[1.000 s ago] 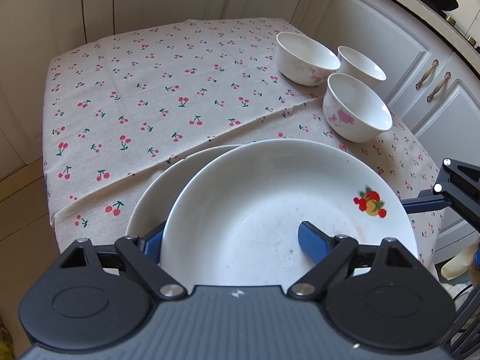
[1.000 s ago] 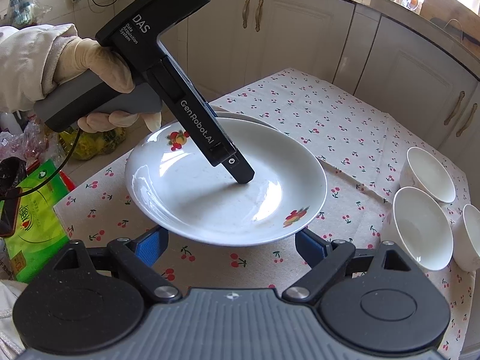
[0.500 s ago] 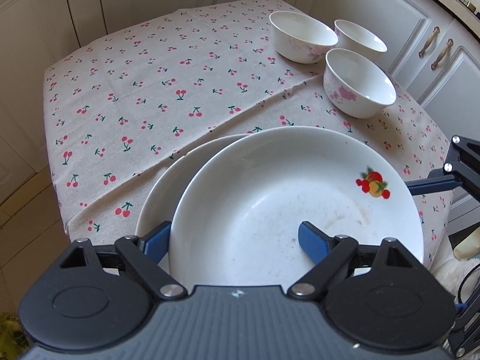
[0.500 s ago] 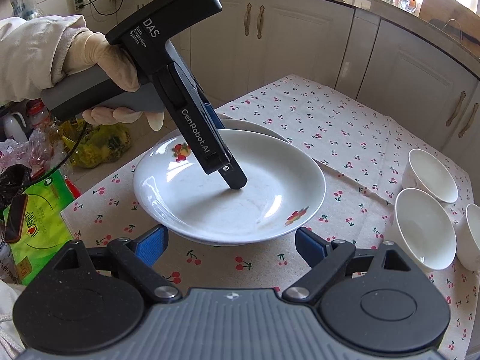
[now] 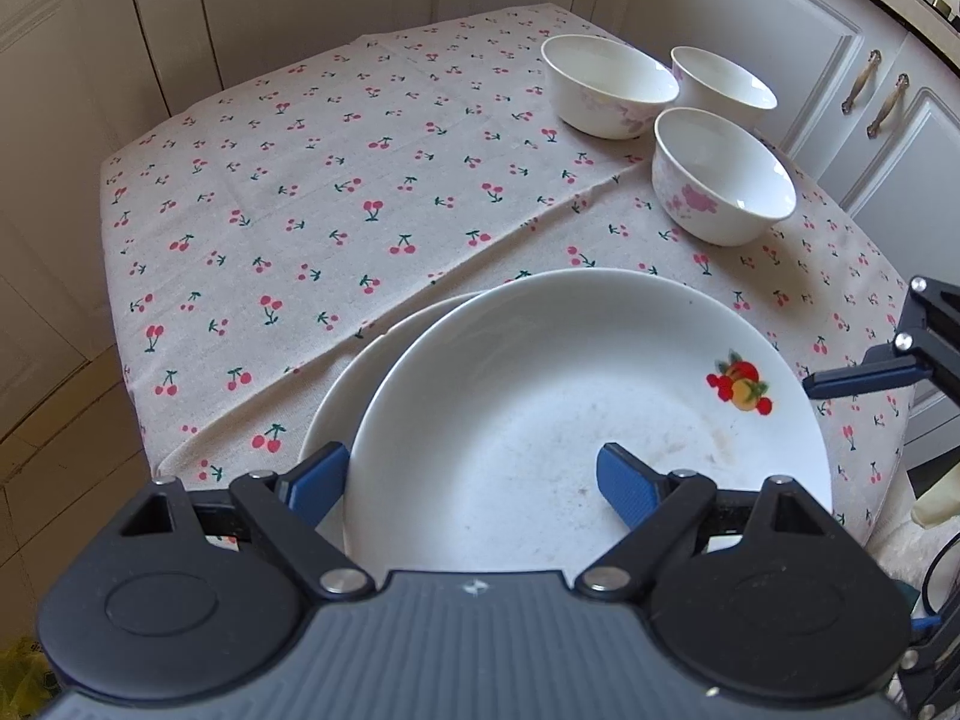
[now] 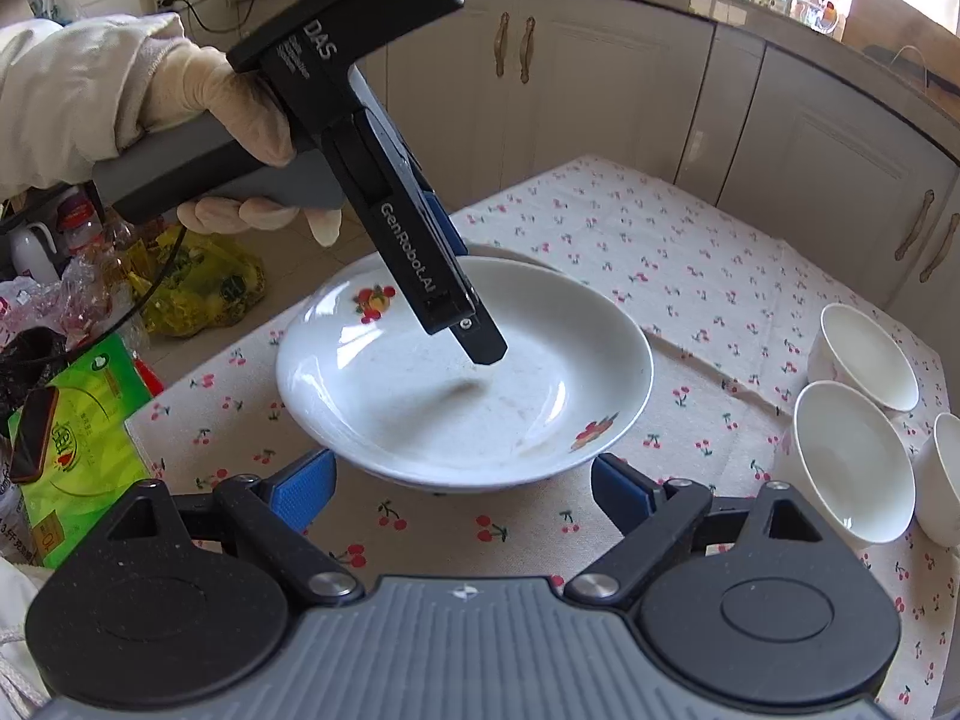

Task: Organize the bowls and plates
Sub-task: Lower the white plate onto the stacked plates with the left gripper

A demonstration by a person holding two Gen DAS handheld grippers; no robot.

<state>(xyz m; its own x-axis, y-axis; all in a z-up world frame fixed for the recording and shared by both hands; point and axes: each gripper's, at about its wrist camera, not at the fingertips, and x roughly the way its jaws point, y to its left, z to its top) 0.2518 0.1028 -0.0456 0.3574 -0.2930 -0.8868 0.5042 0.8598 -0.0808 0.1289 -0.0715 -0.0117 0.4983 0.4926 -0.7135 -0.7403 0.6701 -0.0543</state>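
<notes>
A white plate with fruit prints point(image 5: 540, 396) point(image 6: 420, 396) lies on a second white plate point(image 5: 360, 372) at the near edge of the cherry-print table point(image 5: 300, 192). My left gripper point(image 5: 471, 483) is open, its jaws wide; one finger hangs above the top plate's inside, the other outside its rim, neither touching, as the right wrist view point(image 6: 477, 342) shows. My right gripper point(image 6: 462, 489) is open and empty, just short of the plate's rim. Three white bowls point(image 5: 723, 174) point(image 6: 852, 456) stand grouped at the table's far right.
White cabinets point(image 5: 750, 18) surround the table on the far and right sides. A green packet point(image 6: 72, 438) and yellow bags point(image 6: 198, 288) lie on the floor beyond the table's left edge in the right wrist view.
The top plate has come down onto the lower plate. My left gripper has lifted and pulled back, its finger now off the plate. The right gripper backed away slightly.
</notes>
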